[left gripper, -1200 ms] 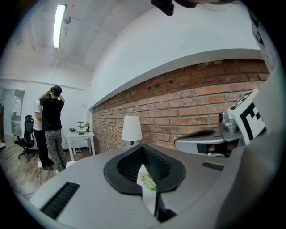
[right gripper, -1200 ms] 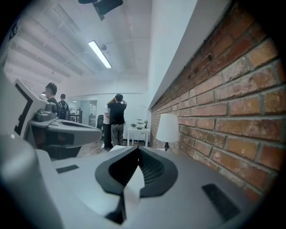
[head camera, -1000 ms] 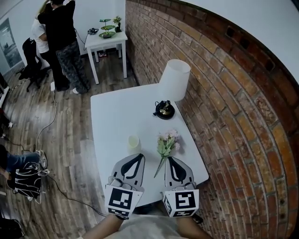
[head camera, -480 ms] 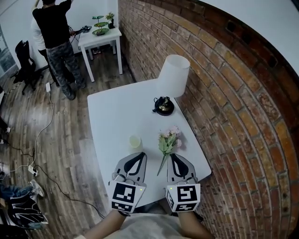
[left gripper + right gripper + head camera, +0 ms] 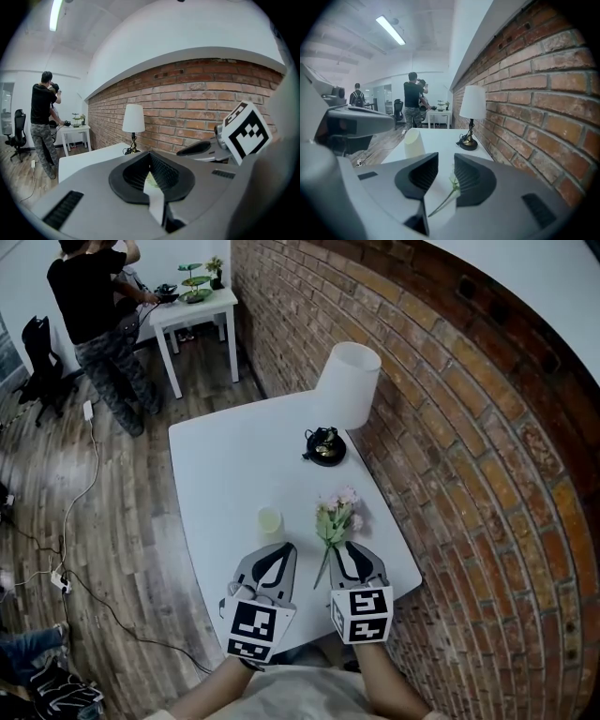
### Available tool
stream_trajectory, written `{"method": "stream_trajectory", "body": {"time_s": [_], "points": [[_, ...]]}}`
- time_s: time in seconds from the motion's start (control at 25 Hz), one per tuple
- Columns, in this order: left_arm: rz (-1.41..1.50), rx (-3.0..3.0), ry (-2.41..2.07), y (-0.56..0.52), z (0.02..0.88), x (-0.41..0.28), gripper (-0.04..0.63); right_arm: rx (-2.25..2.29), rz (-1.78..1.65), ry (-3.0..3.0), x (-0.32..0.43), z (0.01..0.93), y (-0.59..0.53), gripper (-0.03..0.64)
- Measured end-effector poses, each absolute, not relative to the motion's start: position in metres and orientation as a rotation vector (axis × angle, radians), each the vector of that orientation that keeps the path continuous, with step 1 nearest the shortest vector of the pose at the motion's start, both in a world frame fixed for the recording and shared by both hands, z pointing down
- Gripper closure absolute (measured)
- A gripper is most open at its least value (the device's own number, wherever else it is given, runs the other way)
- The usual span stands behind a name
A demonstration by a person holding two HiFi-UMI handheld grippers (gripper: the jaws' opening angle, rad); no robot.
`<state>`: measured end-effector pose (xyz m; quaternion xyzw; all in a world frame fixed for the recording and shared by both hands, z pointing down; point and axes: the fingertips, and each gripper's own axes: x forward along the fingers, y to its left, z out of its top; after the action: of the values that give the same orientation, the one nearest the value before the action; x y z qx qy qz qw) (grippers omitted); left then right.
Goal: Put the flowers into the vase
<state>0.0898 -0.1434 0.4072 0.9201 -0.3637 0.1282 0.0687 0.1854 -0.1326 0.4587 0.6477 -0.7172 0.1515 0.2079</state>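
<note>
Brick wall [image 5: 450, 427] runs down your right, and the white table [image 5: 234, 465] sits tight against it with the lamp [image 5: 348, 382] at the far end. People stand well back by the small white table [image 5: 192, 310].

Your right gripper [image 5: 347, 547] hangs low over the near edge, and its jaws have just been opening. In the right gripper view they stand clearly apart [image 5: 446, 157]. The flowers [image 5: 336, 519] lie flat on the table, pink heads pointing away from you. Their green stem [image 5: 447, 199] runs back between those parted jaws, close to the right-hand pad, and neither pad presses on it.

Your left gripper [image 5: 283, 547] hovers just beside the right one. In the left gripper view its tips meet [image 5: 150, 153], and they clamp nothing.

The vase [image 5: 270, 518], a small pale cup, stands upright just ahead of your left gripper. It is to the left of the flowers and apart from them.
</note>
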Motion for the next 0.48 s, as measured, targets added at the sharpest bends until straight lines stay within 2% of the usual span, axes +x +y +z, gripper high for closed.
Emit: {"method": "stream_trajectory", "body": {"time_s": [0.48], "points": [[0.406, 2.746, -1.065, -0.146, 0.419, 0.091, 0.587, 1.706, 0.676, -1.857, 0.206, 0.530, -0.157, 0.472]]}}
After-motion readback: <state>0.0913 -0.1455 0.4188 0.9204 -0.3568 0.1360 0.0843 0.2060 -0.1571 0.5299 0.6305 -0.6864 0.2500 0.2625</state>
